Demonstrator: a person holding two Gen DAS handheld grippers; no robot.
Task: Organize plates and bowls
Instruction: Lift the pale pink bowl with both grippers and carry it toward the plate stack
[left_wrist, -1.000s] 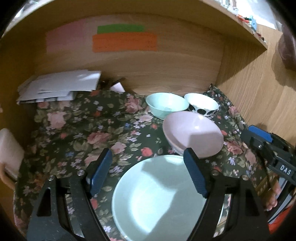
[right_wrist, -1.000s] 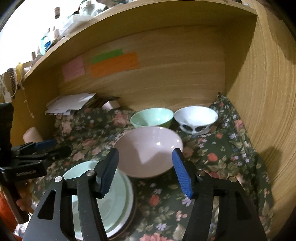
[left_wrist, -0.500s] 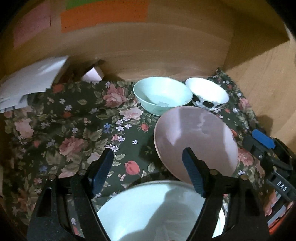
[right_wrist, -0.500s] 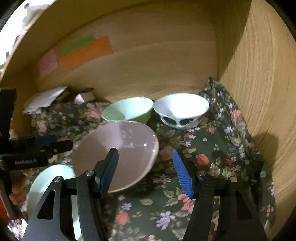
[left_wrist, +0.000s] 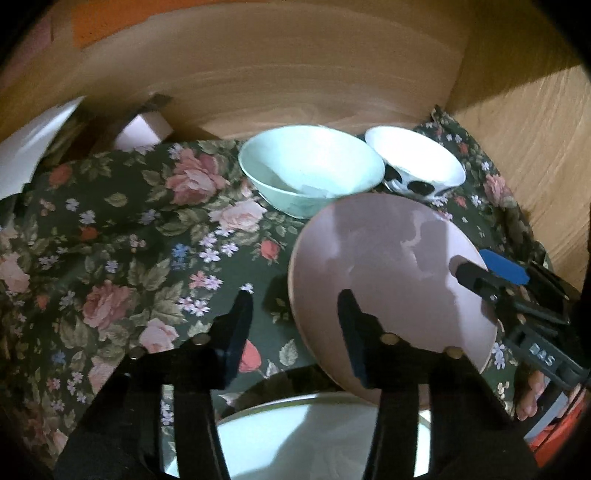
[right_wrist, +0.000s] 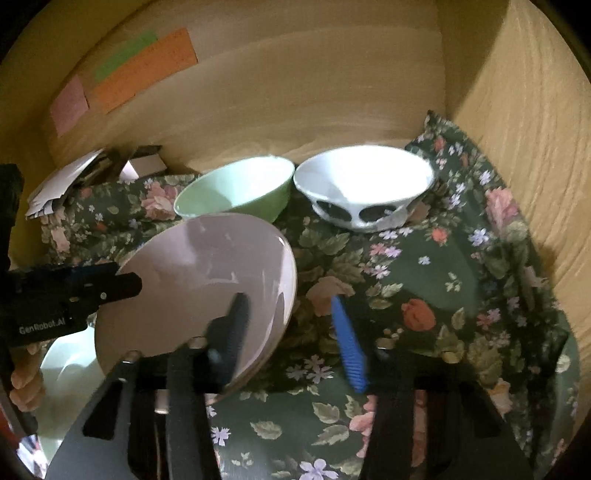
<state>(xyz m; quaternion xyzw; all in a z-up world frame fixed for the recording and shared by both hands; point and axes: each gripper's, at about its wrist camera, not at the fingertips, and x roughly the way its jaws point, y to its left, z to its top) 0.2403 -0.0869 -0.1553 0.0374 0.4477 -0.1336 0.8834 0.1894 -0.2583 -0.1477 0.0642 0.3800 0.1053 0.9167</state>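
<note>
Pink bowl (left_wrist: 388, 273), dark floral cloth (left_wrist: 122, 251)

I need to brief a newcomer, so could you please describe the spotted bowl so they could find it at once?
Look into the wooden shelf's back right corner, on the floral cloth. Two bowls stand side by side there; the white bowl is on the right, nearest the side wall. Unlike the plain green bowl, it has dark oval spots outside.

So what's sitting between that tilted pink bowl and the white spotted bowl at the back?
Only flowered cloth. In the right wrist view, the pink bowl and white spotted bowl have bare fabric between them.
</note>
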